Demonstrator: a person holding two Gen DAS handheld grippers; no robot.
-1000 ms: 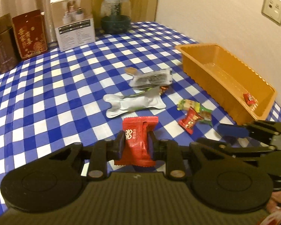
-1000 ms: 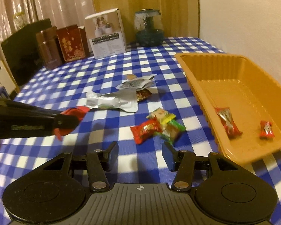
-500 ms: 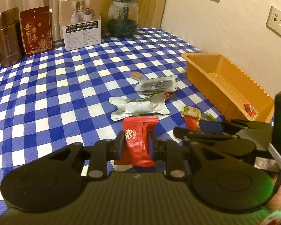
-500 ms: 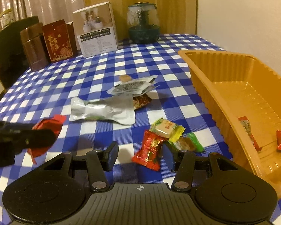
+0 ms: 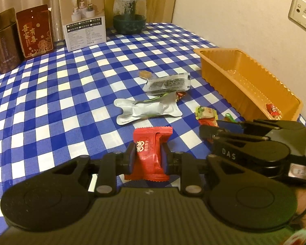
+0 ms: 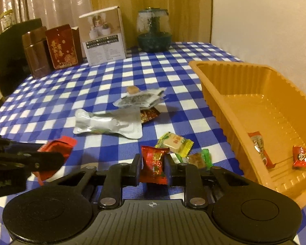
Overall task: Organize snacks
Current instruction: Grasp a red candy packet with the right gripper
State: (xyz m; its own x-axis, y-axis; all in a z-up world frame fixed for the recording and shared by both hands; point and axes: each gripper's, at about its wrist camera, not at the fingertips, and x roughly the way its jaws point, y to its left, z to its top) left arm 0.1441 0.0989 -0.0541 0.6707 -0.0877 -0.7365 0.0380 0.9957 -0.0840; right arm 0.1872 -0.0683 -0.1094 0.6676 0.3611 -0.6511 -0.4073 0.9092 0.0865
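My left gripper [image 5: 148, 159] is shut on a red snack packet [image 5: 151, 151] and holds it above the checked table; the packet also shows in the right wrist view [image 6: 55, 150]. My right gripper [image 6: 153, 167] is shut on a small red candy [image 6: 154, 166] at the table surface. A yellow candy [image 6: 174, 144] and a green candy [image 6: 200, 159] lie just beyond it. An orange tray [image 6: 216, 94] at the right holds two red candies [image 6: 260, 151]. A silver pouch [image 6: 108, 124] and a clear dark packet [image 6: 140, 100] lie mid-table.
At the far edge stand a brown tin [image 6: 35, 51], a red box [image 6: 61, 46], a white box [image 6: 104, 34] and a glass jar [image 6: 154, 30]. A wall runs along the right behind the tray [image 5: 244, 77]. My right gripper shows at the right of the left wrist view [image 5: 209, 131].
My right gripper moved forward and down to the red candy and closed on it. My left gripper kept hold of the red packet and rose a little.
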